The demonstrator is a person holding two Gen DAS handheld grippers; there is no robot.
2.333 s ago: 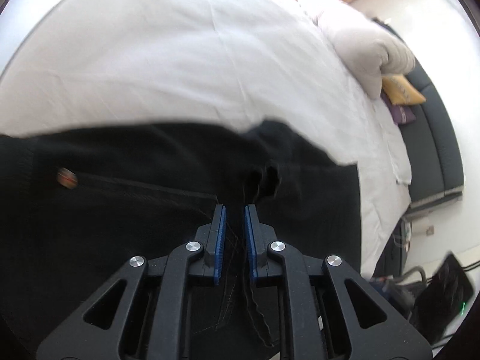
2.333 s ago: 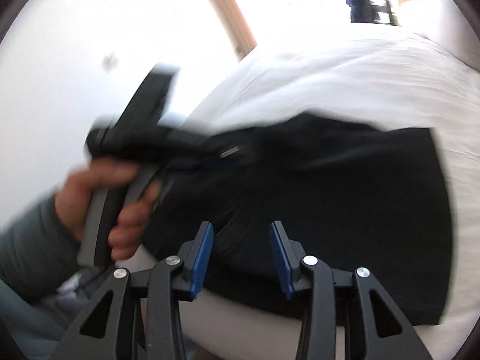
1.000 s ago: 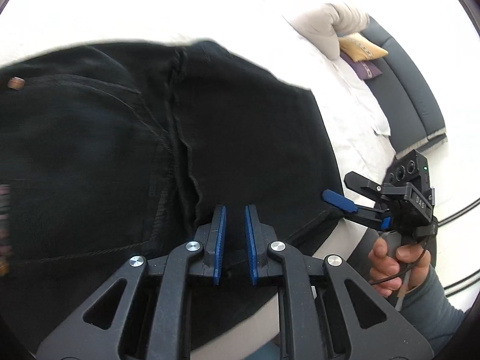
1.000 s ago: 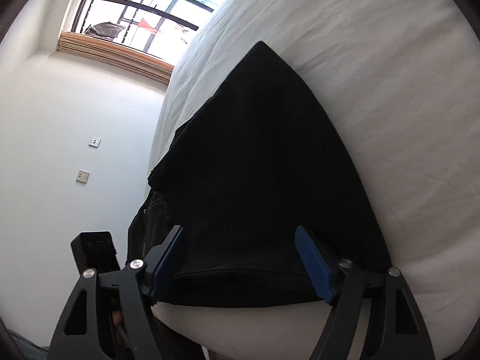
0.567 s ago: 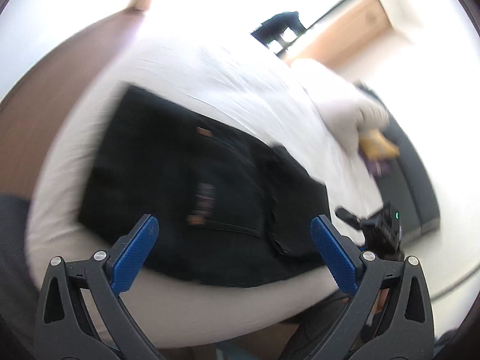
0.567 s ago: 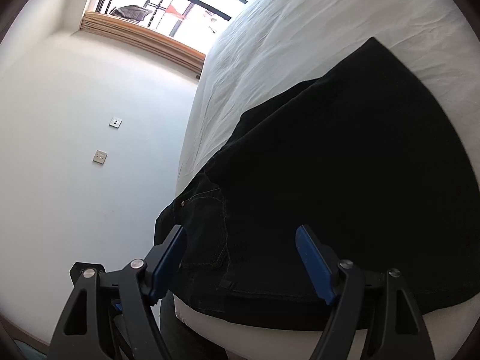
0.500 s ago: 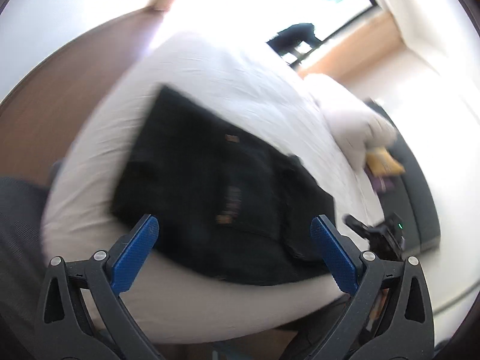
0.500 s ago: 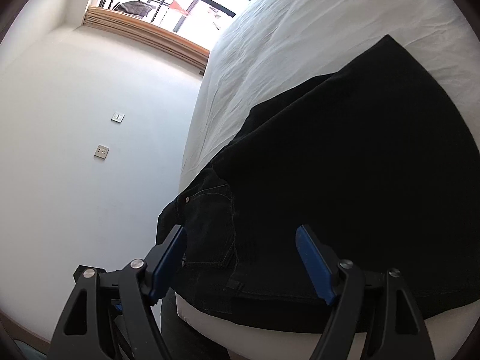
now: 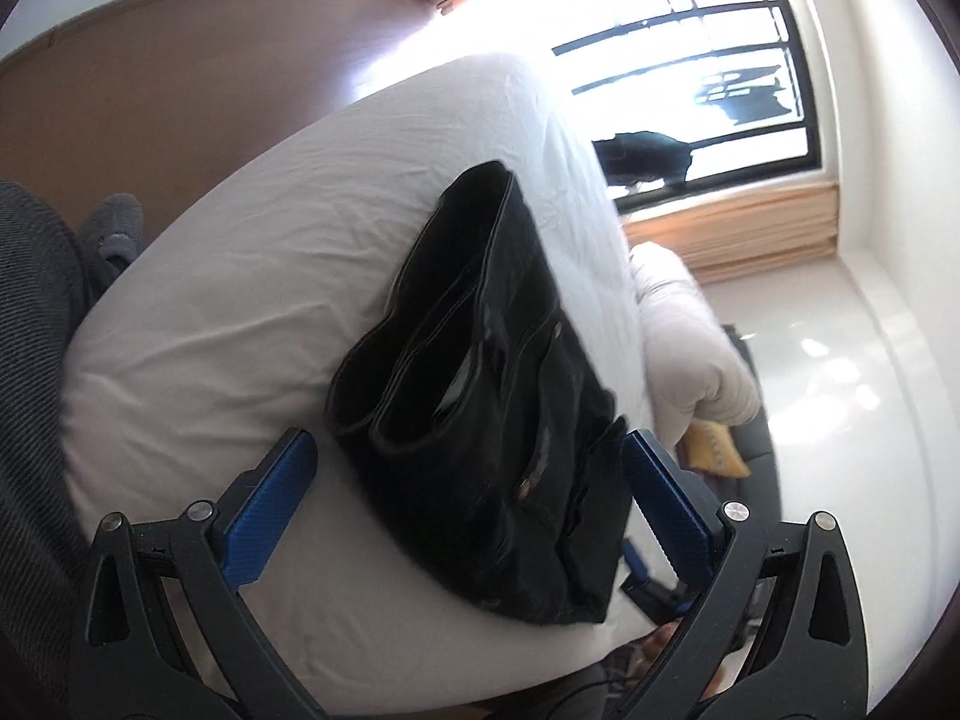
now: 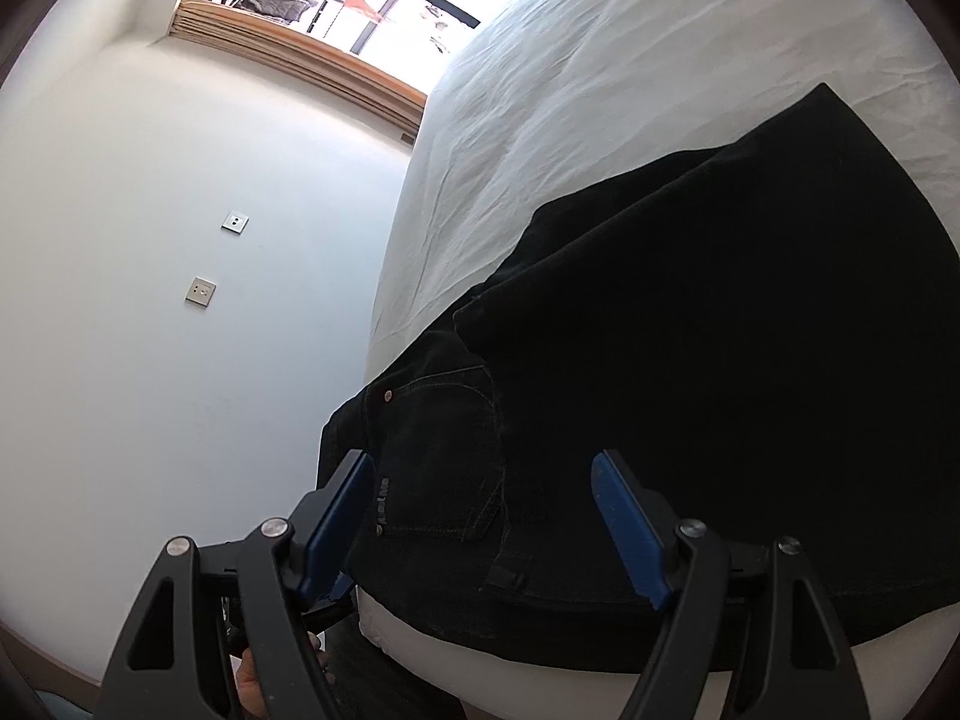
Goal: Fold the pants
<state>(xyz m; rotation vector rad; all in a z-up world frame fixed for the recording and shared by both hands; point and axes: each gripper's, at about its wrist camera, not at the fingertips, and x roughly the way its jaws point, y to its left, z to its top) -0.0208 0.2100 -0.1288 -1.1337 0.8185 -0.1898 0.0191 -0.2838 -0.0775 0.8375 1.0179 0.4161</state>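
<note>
The black pants point(image 9: 486, 396) lie folded in a thick stack on the white bed point(image 9: 252, 300), near its front corner. In the right wrist view the pants point(image 10: 690, 372) show a back pocket and a rivet at the near end. My left gripper point(image 9: 465, 489) is wide open and empty, held back from the stack. My right gripper point(image 10: 486, 516) is wide open and empty, just above the waistband end at the bed's edge. Neither gripper touches the cloth.
A rolled white duvet point(image 9: 690, 348) and a yellow cushion point(image 9: 717, 459) lie beyond the pants. A window point(image 9: 708, 84) is behind the bed. A white wall with two sockets point(image 10: 201, 291) stands close on the left of the right wrist view. The brown floor point(image 9: 150, 108) lies beside the bed.
My left gripper let go of the pants, opened wide and drew back and around, so the folded stack now shows whole. My right gripper stayed open and shifted slightly toward the waistband end.
</note>
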